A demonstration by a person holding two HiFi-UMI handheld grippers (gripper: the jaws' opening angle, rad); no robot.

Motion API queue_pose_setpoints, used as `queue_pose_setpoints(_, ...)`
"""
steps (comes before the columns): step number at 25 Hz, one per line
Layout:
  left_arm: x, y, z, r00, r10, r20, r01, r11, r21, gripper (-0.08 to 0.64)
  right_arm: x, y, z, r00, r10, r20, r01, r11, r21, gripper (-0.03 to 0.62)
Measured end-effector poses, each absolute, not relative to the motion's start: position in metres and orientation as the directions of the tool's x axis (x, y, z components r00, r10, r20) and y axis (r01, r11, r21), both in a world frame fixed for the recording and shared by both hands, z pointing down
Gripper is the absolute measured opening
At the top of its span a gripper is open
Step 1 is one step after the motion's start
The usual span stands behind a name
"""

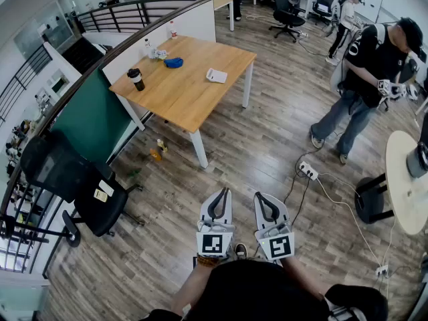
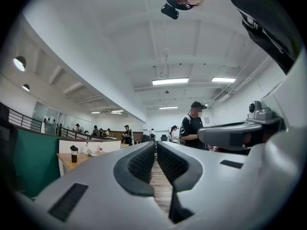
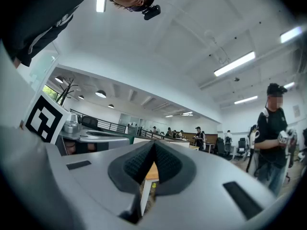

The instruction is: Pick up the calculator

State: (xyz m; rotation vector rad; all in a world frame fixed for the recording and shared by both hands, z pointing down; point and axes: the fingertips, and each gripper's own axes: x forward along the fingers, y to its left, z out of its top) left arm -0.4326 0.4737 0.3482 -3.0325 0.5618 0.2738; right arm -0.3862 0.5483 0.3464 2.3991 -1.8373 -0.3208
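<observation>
Calculator (image 1: pixel 216 75), flat pale rectangle, lies on smooth wooden table (image 1: pixel 186 97)

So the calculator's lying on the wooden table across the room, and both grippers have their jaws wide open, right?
Not quite: the jaws are shut, not wide open. The left gripper view shows the left gripper closed on nothing, and the right gripper view shows the same for the right gripper. The calculator does lie on the table across the room.

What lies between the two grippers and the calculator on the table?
In the head view, only bare wooden floor, then the table edge before the calculator.
</observation>
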Motion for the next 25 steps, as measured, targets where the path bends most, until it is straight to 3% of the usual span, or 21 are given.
queue_pose_setpoints(17,-0.422,0.407,0.363,0.91,-0.392,-0.135,-0.393,-0.919,0.017,0.035,-0.368,0.476,0.369,0.279,-0.96,-0.015,-0.95,-0.278,0.138,0.006)
queue_pose_setpoints(25,-0.365,0.377,0.374,0.908,-0.408,-0.101,-0.411,-0.912,-0.015,0.035,-0.314,0.438,0.375,0.24,-0.97,-0.028,-0.964,-0.242,0.114,0.006)
